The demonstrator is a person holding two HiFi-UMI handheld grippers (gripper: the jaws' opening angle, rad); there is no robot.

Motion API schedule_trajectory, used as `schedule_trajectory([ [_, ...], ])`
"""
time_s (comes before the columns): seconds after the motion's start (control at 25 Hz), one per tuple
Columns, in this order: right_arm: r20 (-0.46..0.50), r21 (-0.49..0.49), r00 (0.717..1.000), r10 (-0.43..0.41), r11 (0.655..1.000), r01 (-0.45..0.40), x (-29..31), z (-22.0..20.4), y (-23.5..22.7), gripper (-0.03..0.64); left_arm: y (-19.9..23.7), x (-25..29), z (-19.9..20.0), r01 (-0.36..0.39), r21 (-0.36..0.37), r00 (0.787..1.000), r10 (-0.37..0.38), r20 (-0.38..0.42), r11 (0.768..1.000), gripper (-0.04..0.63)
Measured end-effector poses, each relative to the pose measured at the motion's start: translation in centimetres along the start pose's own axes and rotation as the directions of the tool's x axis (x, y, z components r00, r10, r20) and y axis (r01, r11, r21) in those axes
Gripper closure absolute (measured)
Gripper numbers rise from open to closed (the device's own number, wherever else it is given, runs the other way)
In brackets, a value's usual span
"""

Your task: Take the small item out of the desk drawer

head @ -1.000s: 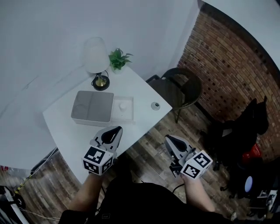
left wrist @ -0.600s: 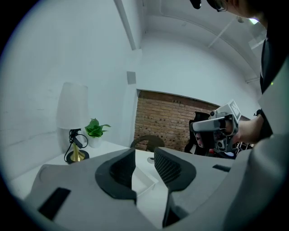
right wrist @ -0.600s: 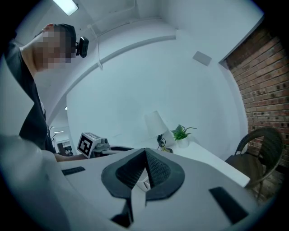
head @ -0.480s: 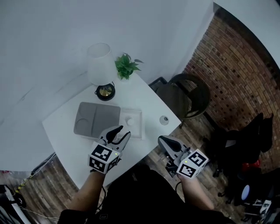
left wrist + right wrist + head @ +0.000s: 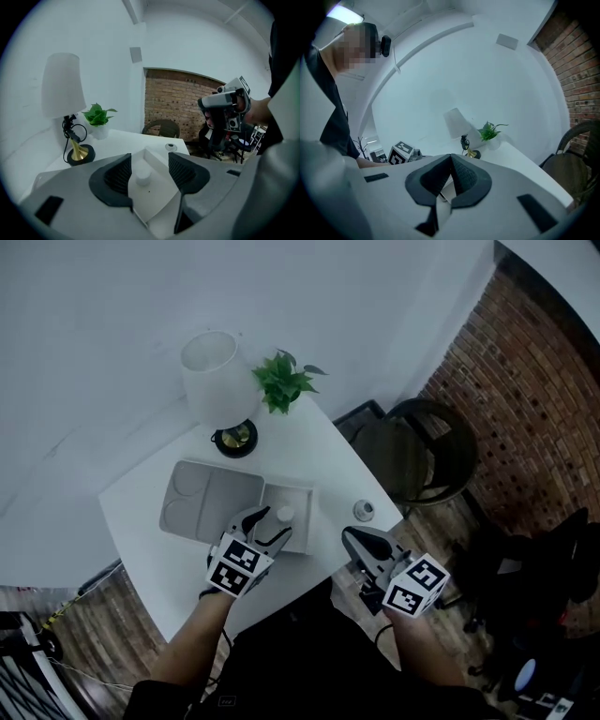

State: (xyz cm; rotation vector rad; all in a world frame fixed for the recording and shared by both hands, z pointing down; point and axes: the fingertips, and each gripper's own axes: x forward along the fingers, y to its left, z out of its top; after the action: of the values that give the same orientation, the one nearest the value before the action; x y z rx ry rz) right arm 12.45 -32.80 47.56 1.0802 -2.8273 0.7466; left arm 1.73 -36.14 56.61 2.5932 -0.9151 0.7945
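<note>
The drawer [image 5: 298,488] is already pulled out of the gray box [image 5: 208,502], but the grab and lift remain. The small white item [image 5: 285,515] lies on the drawer floor just ahead of the left gripper [image 5: 270,524], whose jaws have just been opening and now stand spread with nothing pinched. Only the left gripper view shows the item [image 5: 142,176] framed in the gap between those jaws with room on both sides. The right gripper view shows the right gripper [image 5: 451,159] pressed together on nothing, and the head view places it off the desk edge, beside the left one.
</note>
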Motion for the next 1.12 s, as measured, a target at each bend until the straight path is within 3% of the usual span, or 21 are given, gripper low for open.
schedule_trajectory([
  [0.12,-0.001,0.027,1.0,0.001,1.0,-0.001,-0.4,-0.4,-1.4,0.619,-0.3,2.2,-1.6,0.022,0.017,0.996,-0.02,-0.09,1.0,0.365],
  [0.28,-0.012,0.059,0.999,-0.03,0.998,0.031,-1.4,-1.4,-3.4,0.62,-0.7,4.9,-3.2,0.065,0.098,0.983,-0.046,-0.177,0.993,0.365],
  [0.48,-0.013,0.095,0.998,-0.063,0.993,0.064,-2.5,-2.2,-5.0,0.619,0.2,7.6,-4.6,0.103,0.237,0.944,-0.02,-0.33,0.966,0.364],
  [0.6,-0.007,0.11,0.997,-0.081,0.991,0.082,-3.3,-2.3,-5.6,0.62,0.3,8.7,-5.4,0.137,0.276,0.914,-0.014,-0.405,0.951,0.357],
  [0.92,0.015,0.129,0.991,-0.13,0.983,0.127,-5.4,-2.2,-6.6,0.62,0.4,10.2,-7.3,0.168,0.285,0.861,0.0,-0.508,0.944,0.357],
  [1.12,0.025,0.13,0.991,-0.134,0.983,0.129,-6.1,-2.0,-6.6,0.618,0.6,10.4,-7.6,0.142,0.324,0.857,0.047,-0.512,0.935,0.359],
])
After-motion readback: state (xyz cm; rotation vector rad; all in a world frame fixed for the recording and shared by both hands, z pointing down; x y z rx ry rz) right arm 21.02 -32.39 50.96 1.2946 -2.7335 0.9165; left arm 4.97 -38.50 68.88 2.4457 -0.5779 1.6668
